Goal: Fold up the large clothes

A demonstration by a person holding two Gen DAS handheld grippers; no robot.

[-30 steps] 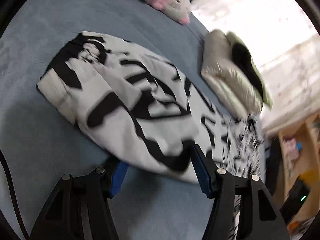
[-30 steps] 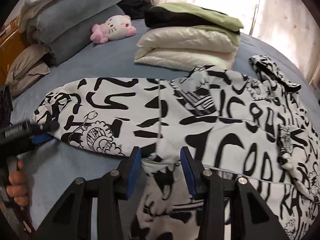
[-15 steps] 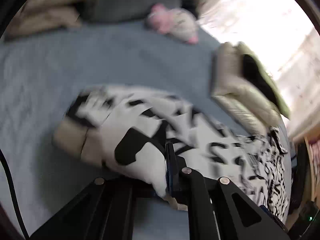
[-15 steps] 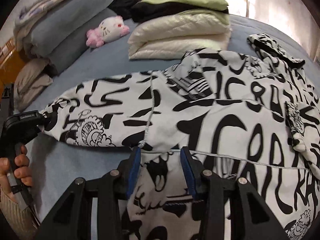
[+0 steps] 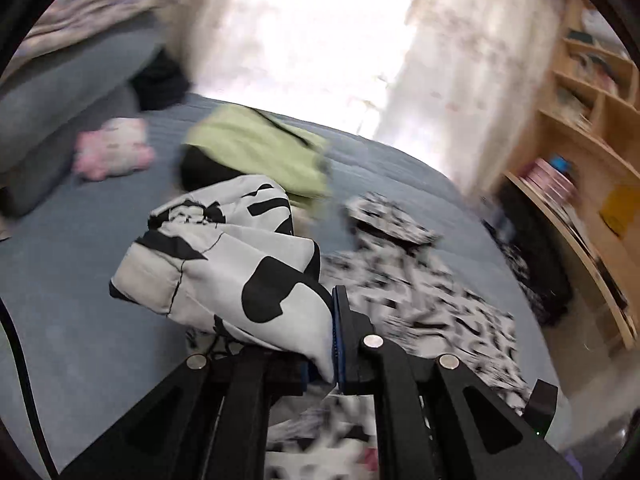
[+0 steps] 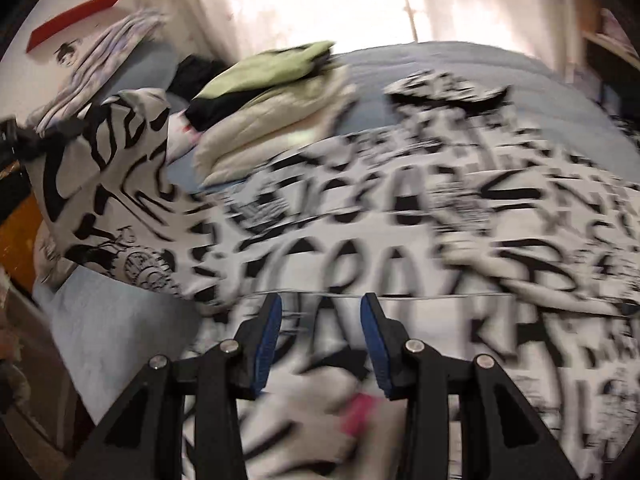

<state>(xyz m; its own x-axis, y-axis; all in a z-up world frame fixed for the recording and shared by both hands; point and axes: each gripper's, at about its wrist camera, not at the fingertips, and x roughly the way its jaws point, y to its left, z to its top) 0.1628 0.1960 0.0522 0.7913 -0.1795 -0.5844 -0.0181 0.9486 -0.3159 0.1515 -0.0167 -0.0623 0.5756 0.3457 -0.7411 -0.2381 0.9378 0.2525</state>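
- Left wrist view: my left gripper (image 5: 334, 344) is clamped tight on a sleeve (image 5: 224, 268) of the black-and-white printed garment (image 5: 420, 300), and the cloth bunches up over the closed jaws. The sleeve hangs clear of the blue bed (image 5: 80, 320), while the body of the garment lies spread on the bed beyond. A folded pile with a green piece on top (image 5: 260, 152) and a pink plush toy (image 5: 112, 152) sit farther back.
- Right wrist view: my right gripper (image 6: 320, 340) shows its jaws partly apart over the printed cloth. The picture is badly smeared, so I cannot tell whether the pads pinch any fabric. At the left edge the lifted sleeve (image 6: 100, 168) stands up from the bed.
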